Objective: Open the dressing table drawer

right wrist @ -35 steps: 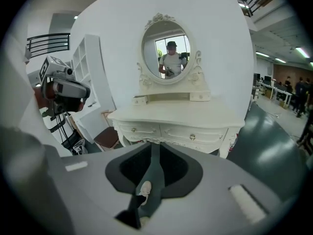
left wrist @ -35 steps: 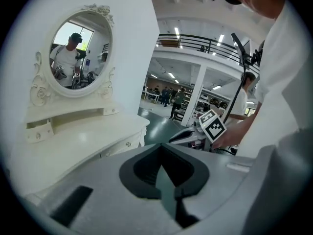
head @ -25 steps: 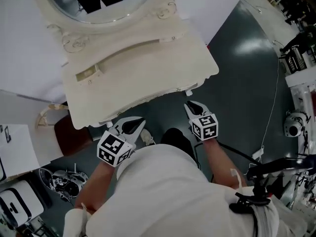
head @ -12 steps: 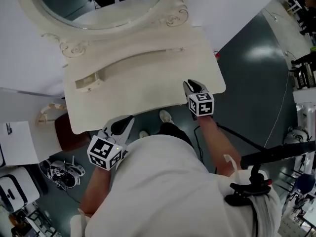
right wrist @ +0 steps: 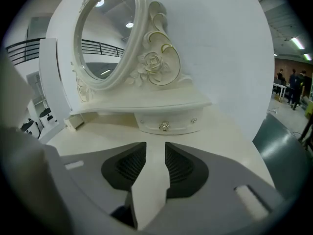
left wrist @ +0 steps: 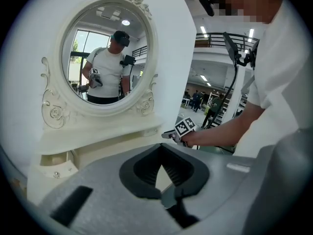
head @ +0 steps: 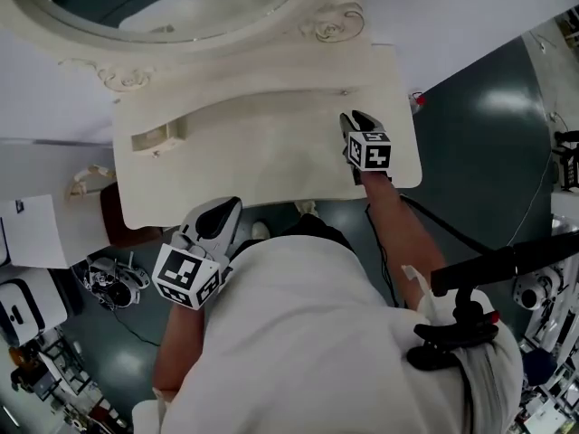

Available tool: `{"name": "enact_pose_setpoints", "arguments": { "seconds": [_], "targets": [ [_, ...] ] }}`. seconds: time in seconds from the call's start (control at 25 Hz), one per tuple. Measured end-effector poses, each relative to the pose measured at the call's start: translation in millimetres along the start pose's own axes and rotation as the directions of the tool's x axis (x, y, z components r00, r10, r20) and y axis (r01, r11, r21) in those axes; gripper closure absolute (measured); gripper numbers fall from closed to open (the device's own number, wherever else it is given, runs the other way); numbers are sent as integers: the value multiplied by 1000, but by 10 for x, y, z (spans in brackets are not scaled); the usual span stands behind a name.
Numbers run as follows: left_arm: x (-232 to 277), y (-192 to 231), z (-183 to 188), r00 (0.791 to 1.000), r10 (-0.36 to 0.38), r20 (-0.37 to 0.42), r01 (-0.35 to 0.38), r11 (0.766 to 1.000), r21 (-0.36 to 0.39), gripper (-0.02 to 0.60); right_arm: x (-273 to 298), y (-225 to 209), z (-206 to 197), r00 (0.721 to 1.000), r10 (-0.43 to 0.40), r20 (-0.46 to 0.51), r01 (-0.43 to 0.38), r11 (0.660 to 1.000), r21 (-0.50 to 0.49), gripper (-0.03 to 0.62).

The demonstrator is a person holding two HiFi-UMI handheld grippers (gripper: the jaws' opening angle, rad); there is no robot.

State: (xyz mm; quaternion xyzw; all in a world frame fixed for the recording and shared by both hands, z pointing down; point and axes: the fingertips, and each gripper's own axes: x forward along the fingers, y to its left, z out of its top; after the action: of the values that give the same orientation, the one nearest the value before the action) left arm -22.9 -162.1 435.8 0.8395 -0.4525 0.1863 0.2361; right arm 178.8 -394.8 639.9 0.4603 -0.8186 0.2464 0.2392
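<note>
The cream dressing table [head: 271, 165] has an oval mirror [head: 163, 7] and a raised back shelf. Under the shelf's right end sits a small closed drawer with a metal knob [right wrist: 165, 126]. My right gripper [head: 355, 123] hovers over the tabletop and points straight at that drawer [right wrist: 166, 123], a short way off. Its jaws [right wrist: 155, 153] are opening and hold nothing. My left gripper [head: 222, 213] hangs at the table's front edge on the left, with its tips [left wrist: 161, 156] together and empty. A second small drawer [head: 149, 138] at the shelf's left end stands pulled out.
A brown stool [head: 122, 229] stands under the table's left side. White boxes [head: 27, 233] and cables [head: 113, 283] lie on the dark green floor at left. A white wall panel [head: 488, 7] rises behind the table. A black camera rig [head: 461, 319] hangs at my right side.
My right gripper has travelled from the table's front edge across the top toward the back shelf. My left gripper has drifted left along the front edge.
</note>
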Motion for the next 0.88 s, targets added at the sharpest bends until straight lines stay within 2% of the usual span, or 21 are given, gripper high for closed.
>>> {"name": "enact_pose_setpoints", "arguments": {
  "seconds": [0.52, 0.64, 0.76, 0.88],
  "targets": [
    [100, -34, -63, 993, 116, -12, -117, 990, -73, 580, 509, -210, 253, 999, 38, 12, -39, 999, 24, 442],
    [81, -29, -64, 992, 130, -11, -130, 988, -77, 580, 546, -211, 297, 999, 37, 19, -37, 999, 22, 450],
    [50, -3, -82, 990, 141, -9, -141, 986, -84, 580, 578, -211, 312, 999, 30, 23, -30, 999, 20, 494],
    [9, 26, -124, 989, 146, -13, -146, 985, -87, 580, 599, -202, 307, 1000, 20, 23, -21, 1000, 23, 499]
  ]
}}
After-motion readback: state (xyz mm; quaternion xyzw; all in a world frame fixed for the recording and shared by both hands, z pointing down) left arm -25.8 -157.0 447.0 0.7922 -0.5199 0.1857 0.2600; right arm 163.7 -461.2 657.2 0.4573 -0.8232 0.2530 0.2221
